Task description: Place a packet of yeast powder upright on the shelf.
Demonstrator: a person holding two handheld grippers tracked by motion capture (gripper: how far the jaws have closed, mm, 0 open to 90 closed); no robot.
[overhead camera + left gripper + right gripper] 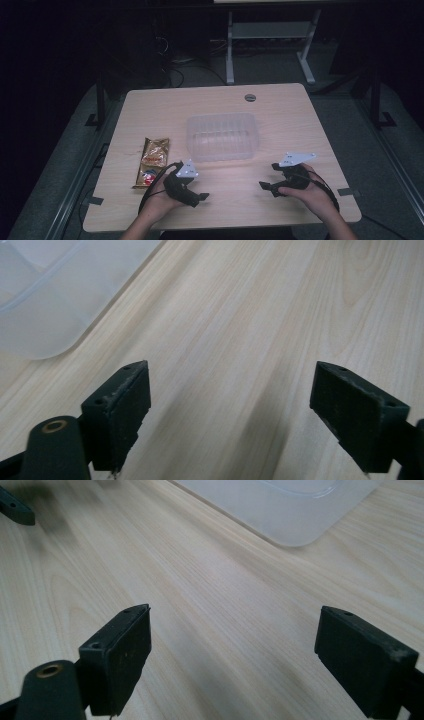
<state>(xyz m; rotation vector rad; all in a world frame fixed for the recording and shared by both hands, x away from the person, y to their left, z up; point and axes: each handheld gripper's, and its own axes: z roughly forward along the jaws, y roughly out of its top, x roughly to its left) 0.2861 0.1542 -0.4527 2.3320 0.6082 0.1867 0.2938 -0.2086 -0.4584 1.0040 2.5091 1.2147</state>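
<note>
My left gripper [192,196] low over wooden table [280,107], jaws spread wide, nothing between. My right gripper [270,186] same, jaws released, empty, facing left one. Clear plastic container [222,136] mid-table, just beyond both grippers. Gold snack packet [151,161] flat at container's left, beside my left hand [162,200].

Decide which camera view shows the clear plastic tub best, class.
The high view: the whole clear plastic tub sits mid-table, all four sides visible, nothing seen inside. The left gripper view catches one rounded corner; the right gripper view catches another corner.
</note>
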